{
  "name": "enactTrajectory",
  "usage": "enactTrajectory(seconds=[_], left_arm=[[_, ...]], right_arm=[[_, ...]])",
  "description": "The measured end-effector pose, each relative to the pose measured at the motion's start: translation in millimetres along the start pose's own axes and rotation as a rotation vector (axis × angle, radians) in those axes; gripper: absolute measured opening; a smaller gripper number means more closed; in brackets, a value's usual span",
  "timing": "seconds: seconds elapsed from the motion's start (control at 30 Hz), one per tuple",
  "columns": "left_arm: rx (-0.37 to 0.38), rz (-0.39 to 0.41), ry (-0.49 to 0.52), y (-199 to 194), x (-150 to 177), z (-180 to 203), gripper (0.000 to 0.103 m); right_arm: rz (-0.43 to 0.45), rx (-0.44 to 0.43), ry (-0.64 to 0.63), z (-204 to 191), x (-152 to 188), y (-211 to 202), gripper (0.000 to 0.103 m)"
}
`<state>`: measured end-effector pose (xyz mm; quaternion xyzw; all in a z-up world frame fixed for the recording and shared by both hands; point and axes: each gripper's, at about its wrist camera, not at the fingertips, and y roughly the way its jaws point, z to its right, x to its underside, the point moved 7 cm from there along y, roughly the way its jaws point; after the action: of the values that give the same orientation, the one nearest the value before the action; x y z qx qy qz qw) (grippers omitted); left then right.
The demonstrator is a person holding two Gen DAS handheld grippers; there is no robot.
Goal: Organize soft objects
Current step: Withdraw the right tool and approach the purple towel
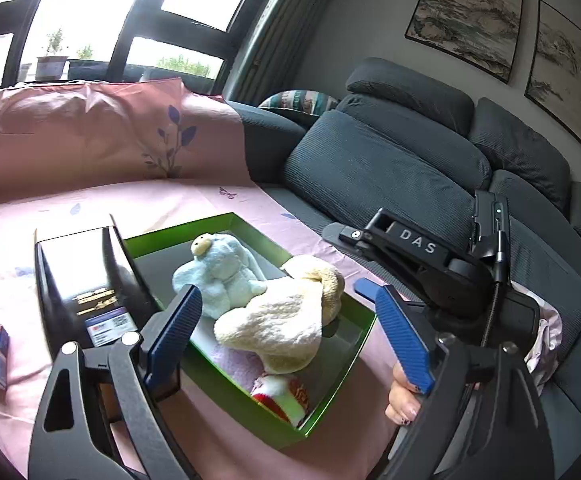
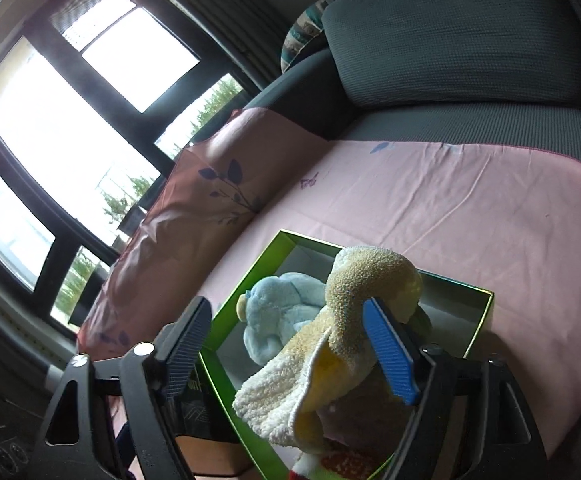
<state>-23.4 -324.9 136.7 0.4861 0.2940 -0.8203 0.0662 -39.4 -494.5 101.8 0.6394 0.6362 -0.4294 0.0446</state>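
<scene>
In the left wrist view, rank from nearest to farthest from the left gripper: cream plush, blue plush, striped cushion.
From the left gripper:
1. cream plush, in the green box's near half
2. blue plush, behind it
3. striped cushion, far back on the sofa

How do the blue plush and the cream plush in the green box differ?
The blue plush is pale blue and lies wholly inside the green box, toward its far end. The cream plush is yellowish, looks larger, and drapes over the blue plush with one end over the rim. Both are fluffy soft toys in the same box.
</scene>
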Motion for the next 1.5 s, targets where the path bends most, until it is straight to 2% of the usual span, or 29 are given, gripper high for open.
enactTrajectory(seconds=[0.1, 0.23, 0.47, 0.7, 0.87, 1.0, 1.13, 1.23, 1.4, 1.5], left_arm=[[-0.069, 0.017, -0.019, -22, 4, -17, 0.094], [-0.190, 0.039, -0.065, -53, 10, -47, 0.094], [-0.378, 0.086, -0.211, -118, 28, -115, 0.095], [-0.610, 0.132, -0.335, -176, 72, -194, 0.095], [-0.684, 0.147, -0.475, -203, 96, -234, 0.094], [-0.705, 0.187, -0.491, -222, 94, -240, 0.094], [-0.776, 0.186, -0.478, -238, 101, -249, 0.094], [-0.817, 0.172, -0.490, -247, 107, -259, 0.094], [-0.925, 0.137, -0.482, -263, 117, -271, 0.094], [-0.945, 0.122, -0.465, -269, 120, -274, 0.094]], right_arm=[[0.008, 0.015, -0.006, -1, 5, -3, 0.088], [0.025, 0.043, -0.017, -5, 14, -8, 0.088], [0.068, 0.053, -0.102, -29, 21, -16, 0.090], [0.098, 0.072, -0.209, -54, 35, -22, 0.094], [0.135, 0.089, -0.305, -77, 46, -28, 0.094], [0.123, 0.044, -0.380, -101, 61, -29, 0.094], [0.095, -0.023, -0.455, -132, 85, -30, 0.094], [0.040, -0.095, -0.515, -159, 112, -28, 0.095], [-0.128, -0.210, -0.584, -205, 177, -13, 0.095], [-0.255, -0.249, -0.635, -224, 226, 4, 0.095]])
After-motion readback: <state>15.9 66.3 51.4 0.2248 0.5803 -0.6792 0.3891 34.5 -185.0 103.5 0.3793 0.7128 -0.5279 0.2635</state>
